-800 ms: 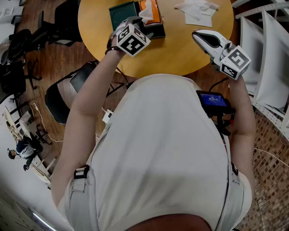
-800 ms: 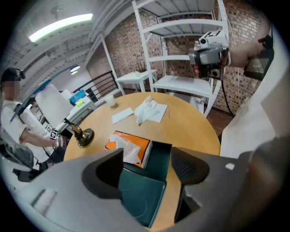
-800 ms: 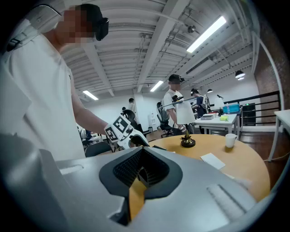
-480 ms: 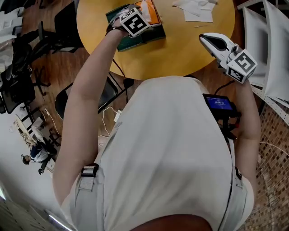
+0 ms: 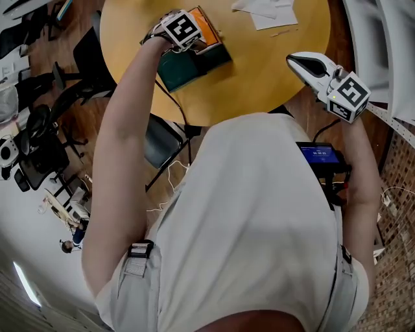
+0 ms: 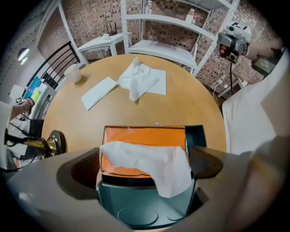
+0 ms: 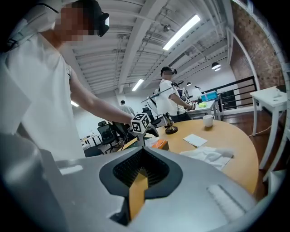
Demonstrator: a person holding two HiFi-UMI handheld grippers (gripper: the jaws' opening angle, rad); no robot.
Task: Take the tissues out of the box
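- Head view: we list a round wooden table (image 5: 259,71) across the top. A teal tissue box (image 5: 194,61) with an orange top stands near the table's left edge. The left gripper (image 5: 183,31) is over the box. Loose tissues (image 5: 267,13) lie on the far side of the table, well apart from the box. The right gripper (image 5: 306,63) is held over the near right edge, away from the box.
- Left gripper view: we note the jaws standing wide, one on either side of the box. A white tissue (image 6: 152,165) hangs out of the orange top between them, and neither pad clamps it. We cannot tell whether the pads touch the box's sides. Beyond lie the loose tissues, with a folded napkin (image 6: 99,93) just beside them. A white cup (image 6: 72,72) stands near the far left rim, and a brass object (image 6: 52,142) stands left of the box.
- Right gripper view: we record the jaws drawn together with nothing between them. Past them are the table, the loose tissues and the cup.
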